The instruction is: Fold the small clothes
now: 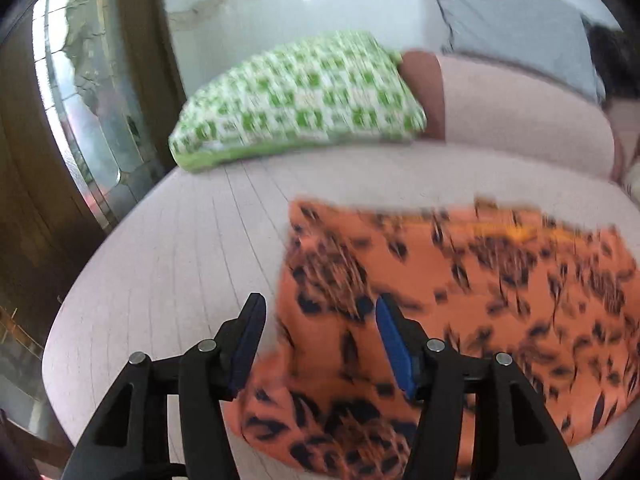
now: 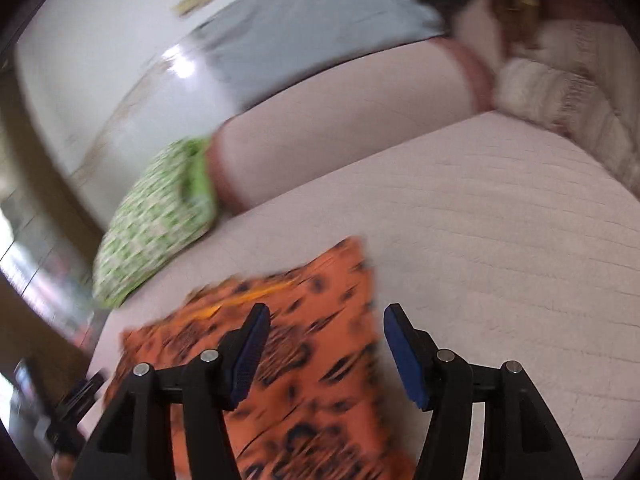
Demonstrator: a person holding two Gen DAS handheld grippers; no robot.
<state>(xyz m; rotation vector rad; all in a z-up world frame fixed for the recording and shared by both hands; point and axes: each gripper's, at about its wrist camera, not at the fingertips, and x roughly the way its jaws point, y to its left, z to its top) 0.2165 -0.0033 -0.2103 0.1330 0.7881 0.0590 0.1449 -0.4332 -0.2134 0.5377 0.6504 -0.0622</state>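
Observation:
An orange garment with a black leopard-like print [image 1: 460, 300] lies flat on a pale pink quilted bed [image 1: 180, 260]. My left gripper [image 1: 319, 304] hovers over the garment's left edge, jaws open, and the blue pads press on nothing. In the right wrist view the same orange garment [image 2: 312, 344] lies below my right gripper [image 2: 326, 312], which stands open over its right edge with bare bedcover [image 2: 500, 260] to its right. Both views are blurred.
A green-and-white checked pillow [image 1: 300, 96] lies at the head of the bed beside a long pink pillow [image 1: 520, 108]. A grey cloth [image 1: 512, 20] drapes behind them. A cream fluffy blanket [image 2: 560, 100] is at the far right. A wooden door with glass [image 1: 80, 100] stands left.

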